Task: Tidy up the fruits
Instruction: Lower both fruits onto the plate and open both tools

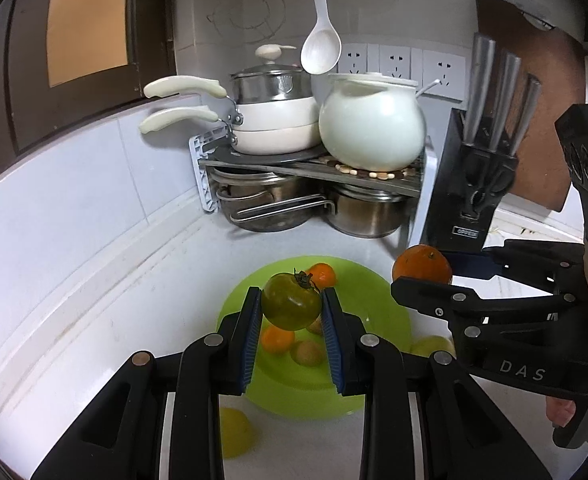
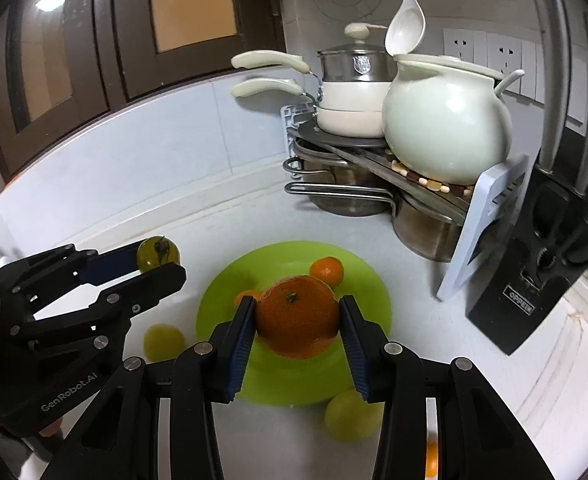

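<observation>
Left gripper (image 1: 291,306) clamps a green tomato (image 1: 291,301) above the green plate (image 1: 358,292), while the right gripper (image 2: 297,322) beside it grips an orange (image 2: 297,316), perhaps a tangerine.

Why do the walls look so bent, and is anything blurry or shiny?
Left wrist view: a fisheye lens bows the tiled wall and darkens the corners; the green tomato in the left hand-held gripper is sharp. Right wrist view: same bending; glare on the white pot, and the yellow fruit near the lens looks soft.
</observation>
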`<state>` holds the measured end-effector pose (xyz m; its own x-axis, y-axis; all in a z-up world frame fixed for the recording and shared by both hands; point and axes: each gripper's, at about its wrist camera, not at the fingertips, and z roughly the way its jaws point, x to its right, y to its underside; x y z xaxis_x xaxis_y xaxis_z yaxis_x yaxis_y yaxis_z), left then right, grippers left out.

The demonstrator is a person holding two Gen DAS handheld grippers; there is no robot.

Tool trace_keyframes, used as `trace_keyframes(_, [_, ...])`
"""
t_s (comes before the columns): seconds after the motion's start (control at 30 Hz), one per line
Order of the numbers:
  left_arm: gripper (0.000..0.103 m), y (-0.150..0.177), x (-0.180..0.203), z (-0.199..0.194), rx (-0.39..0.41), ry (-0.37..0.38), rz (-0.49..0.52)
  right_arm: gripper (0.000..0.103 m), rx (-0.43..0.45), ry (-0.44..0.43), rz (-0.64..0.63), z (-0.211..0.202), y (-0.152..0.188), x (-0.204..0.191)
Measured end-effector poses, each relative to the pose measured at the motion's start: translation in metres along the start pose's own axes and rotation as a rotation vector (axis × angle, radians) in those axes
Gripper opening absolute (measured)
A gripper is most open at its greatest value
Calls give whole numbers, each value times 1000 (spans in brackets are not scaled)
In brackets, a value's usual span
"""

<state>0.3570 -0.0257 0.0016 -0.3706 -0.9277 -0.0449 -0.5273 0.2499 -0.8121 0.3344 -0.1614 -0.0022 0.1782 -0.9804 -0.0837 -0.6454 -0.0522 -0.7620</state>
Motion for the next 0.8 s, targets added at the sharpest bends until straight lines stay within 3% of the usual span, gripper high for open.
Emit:
trace_keyframes(0.27, [30,-7,-8,40,-69,11,5,43,-48,6,6,32,-8,11])
trace_keyframes(0.8, [30,-8,-19,127,-274,60,17,43,-225,-19,78,106,-11,36])
